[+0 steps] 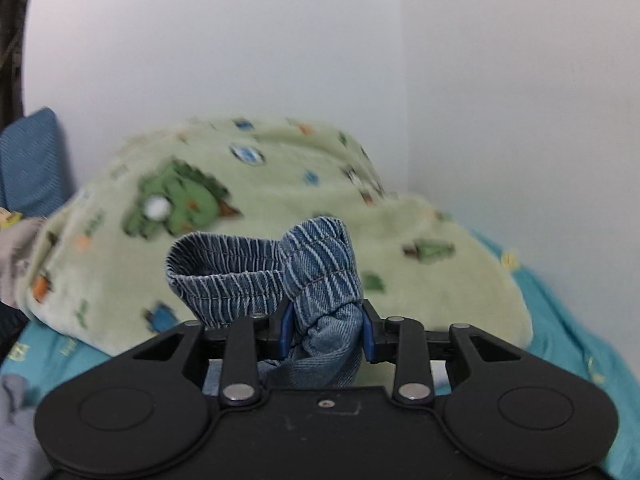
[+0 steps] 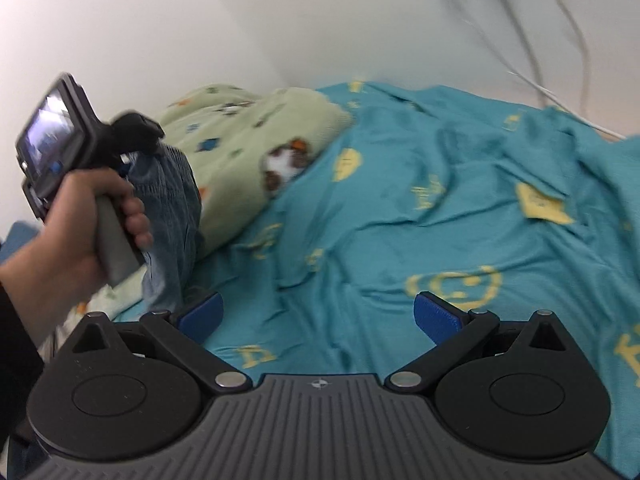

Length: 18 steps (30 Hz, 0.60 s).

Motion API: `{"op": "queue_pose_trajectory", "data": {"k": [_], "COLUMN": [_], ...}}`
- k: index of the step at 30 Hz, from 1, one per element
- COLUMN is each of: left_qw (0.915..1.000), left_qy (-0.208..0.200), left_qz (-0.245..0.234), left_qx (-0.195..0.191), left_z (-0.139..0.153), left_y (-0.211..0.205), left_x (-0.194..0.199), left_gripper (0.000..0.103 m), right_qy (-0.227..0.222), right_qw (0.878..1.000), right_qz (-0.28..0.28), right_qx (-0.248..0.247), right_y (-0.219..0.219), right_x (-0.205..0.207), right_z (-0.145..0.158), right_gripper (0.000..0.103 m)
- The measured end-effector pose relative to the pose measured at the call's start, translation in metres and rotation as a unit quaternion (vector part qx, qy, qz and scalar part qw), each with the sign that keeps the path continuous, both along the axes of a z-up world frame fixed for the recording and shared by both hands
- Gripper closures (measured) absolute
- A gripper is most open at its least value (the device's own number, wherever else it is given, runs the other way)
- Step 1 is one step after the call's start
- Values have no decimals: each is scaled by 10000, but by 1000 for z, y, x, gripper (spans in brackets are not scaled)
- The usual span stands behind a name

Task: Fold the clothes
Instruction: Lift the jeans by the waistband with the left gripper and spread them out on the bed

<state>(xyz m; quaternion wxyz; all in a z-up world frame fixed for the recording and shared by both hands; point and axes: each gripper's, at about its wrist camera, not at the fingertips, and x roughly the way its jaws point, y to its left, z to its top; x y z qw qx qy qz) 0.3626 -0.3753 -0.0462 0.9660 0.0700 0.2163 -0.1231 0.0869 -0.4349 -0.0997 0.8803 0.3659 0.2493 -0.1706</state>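
My left gripper (image 1: pixel 325 330) is shut on blue denim pants (image 1: pixel 316 276), pinching the bunched elastic waistband between its blue pads. The waistband sticks up above the fingers. In the right wrist view the pants (image 2: pixel 172 216) hang down from the left gripper, held by a hand at the left, above the bed. My right gripper (image 2: pixel 318 314) is open and empty, hovering over the teal bedsheet (image 2: pixel 400 208), to the right of the hanging pants.
A green fleece blanket with cartoon prints (image 1: pixel 260 208) is heaped at the bed's head against the white wall; it also shows in the right wrist view (image 2: pixel 248 140). A blue pillow (image 1: pixel 32 164) and grey clothes (image 1: pixel 16 256) lie at left. Cables (image 2: pixel 520 40) hang on the wall.
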Motion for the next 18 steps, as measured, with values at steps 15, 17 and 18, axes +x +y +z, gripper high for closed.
{"op": "queue_pose_trajectory", "data": {"k": [15,17,18], "left_qw": [9931,9928,9923], "left_qy": [578,513,500], "left_qz": [-988,-1061,-1120], "left_qx": [235,202,178], "left_z": [-69,-60,-55], "left_y": [-36,-34,-32], "left_x": [-14,-27,-34], "left_gripper": [57,53,53], "right_qy": [280,261,242], "right_qw": [9996,9995,9994], "right_qz": [15,29,41], "right_qx": [-92,-180,-228], "right_y": [-8,-6,-5], "right_x": [10,9,9], "right_z": [-21,-19,-18], "right_gripper": [0,0,0]}}
